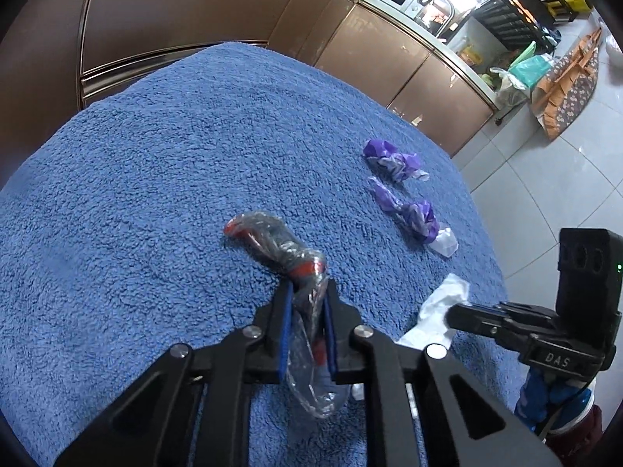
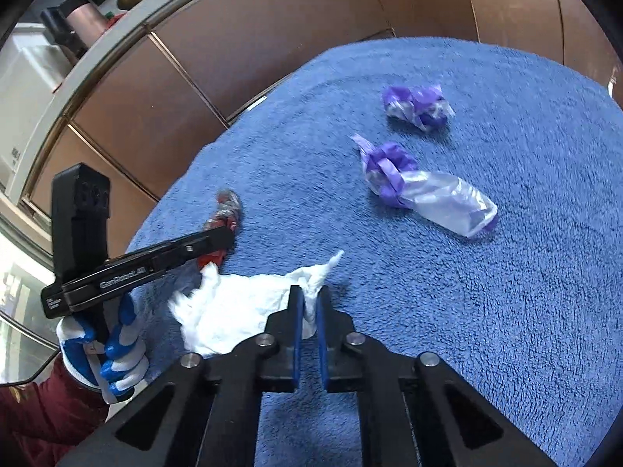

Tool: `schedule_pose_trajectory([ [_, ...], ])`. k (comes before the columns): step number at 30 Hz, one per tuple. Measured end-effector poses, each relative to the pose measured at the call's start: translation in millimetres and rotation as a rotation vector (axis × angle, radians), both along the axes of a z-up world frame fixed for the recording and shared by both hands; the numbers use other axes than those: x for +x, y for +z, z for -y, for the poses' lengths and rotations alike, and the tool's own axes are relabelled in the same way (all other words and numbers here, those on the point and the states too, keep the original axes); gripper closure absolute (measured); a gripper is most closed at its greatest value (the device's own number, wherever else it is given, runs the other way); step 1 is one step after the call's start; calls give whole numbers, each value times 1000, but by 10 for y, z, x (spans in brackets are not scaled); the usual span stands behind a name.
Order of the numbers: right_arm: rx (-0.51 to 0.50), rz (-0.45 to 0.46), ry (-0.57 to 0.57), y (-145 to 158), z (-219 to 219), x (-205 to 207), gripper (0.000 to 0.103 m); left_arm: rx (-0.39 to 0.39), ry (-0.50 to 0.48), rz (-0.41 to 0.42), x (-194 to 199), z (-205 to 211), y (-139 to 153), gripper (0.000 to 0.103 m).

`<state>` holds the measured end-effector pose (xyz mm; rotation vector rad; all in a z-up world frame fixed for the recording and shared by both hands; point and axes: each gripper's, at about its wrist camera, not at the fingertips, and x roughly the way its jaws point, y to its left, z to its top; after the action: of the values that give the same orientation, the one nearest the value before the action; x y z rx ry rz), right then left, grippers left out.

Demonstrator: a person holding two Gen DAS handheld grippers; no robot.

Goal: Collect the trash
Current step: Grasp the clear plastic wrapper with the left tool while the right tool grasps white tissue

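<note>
My left gripper [image 1: 307,292] is shut on a crumpled clear plastic wrapper with red bands [image 1: 276,245], which trails forward over the blue towel [image 1: 155,194]; the wrapper also shows in the right wrist view [image 2: 226,210]. My right gripper [image 2: 309,295] is shut on a crumpled white tissue [image 2: 233,311], seen in the left wrist view [image 1: 440,311] just right of my left gripper. Two purple and clear plastic wrappers lie farther out on the towel: the nearer one [image 2: 424,186] [image 1: 412,214] and the farther one [image 2: 418,107] [image 1: 393,159].
The blue towel [image 2: 506,311] covers the table. Brown cabinet fronts [image 1: 194,7] stand close behind it. Tiled floor [image 1: 545,179] lies to the right of the table, with bags [image 1: 568,85] and a black rack [image 1: 514,15] farther off.
</note>
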<state>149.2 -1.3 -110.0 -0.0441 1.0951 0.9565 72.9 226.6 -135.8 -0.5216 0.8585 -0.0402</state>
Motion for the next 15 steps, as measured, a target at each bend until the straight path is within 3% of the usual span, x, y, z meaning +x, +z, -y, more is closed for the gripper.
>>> schedule_pose_trajectory([
  [15, 58, 149, -81, 599, 441, -229, 98, 29, 0, 99, -294, 131, 470, 90],
])
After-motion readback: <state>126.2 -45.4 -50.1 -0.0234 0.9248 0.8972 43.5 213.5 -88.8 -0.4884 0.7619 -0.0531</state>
